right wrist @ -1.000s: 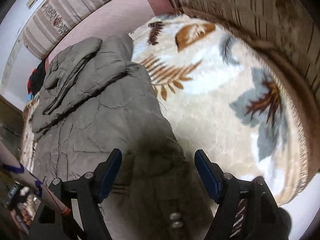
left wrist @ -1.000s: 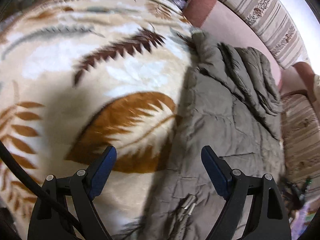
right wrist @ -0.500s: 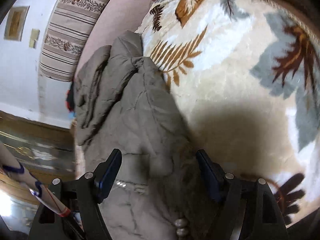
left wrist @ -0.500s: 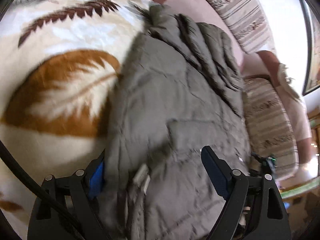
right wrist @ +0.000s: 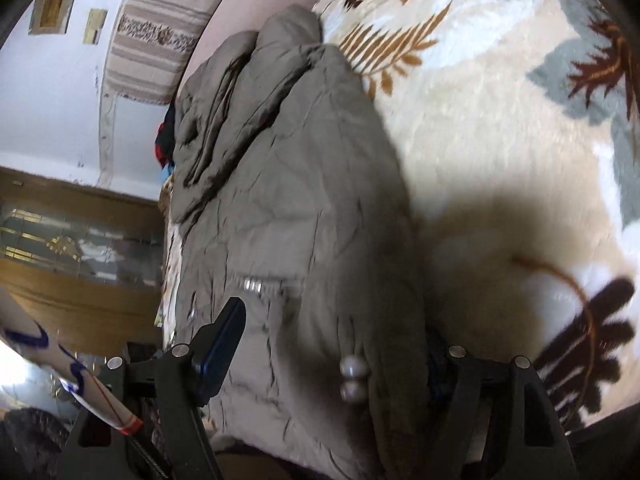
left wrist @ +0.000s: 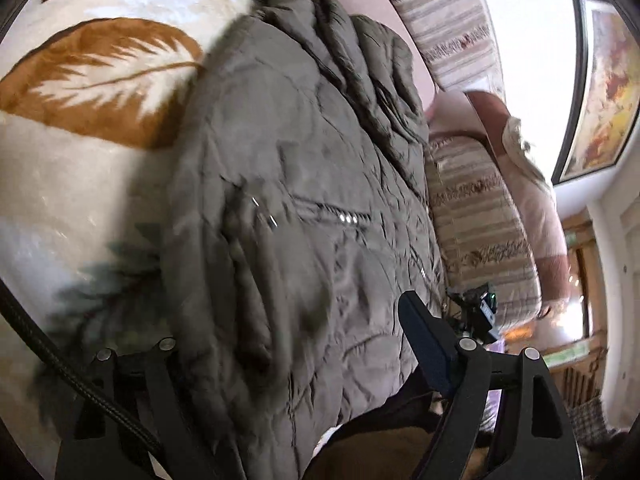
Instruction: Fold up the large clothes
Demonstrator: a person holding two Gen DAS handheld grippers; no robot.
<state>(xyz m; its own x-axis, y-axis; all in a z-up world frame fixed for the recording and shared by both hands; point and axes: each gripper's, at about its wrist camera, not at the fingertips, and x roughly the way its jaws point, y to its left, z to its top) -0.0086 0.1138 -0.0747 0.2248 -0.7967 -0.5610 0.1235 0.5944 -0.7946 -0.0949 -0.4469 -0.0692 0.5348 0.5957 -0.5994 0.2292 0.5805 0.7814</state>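
A large olive-grey quilted jacket (left wrist: 304,168) lies on a cream blanket (left wrist: 72,160) with leaf patterns, sleeves and hood bunched at its far end. My left gripper (left wrist: 296,336) is wide open with the jacket's near hem bulging between its fingers; the left finger is hidden behind fabric. In the right wrist view the jacket (right wrist: 288,184) fills the centre. My right gripper (right wrist: 332,344) is open around the near hem, where two metal snaps (right wrist: 352,378) show; its right finger is covered by cloth.
A striped sofa cushion (left wrist: 476,216) and pink upholstery lie beyond the jacket. A framed picture (left wrist: 604,76) hangs on the right wall. In the right wrist view there is wooden furniture (right wrist: 72,280) at left and a white tube with blue marks (right wrist: 80,384).
Both grippers moved forward over the jacket's near edge and tilted up. The hem, earlier beside the fingers, now sits between them. Both stay open.
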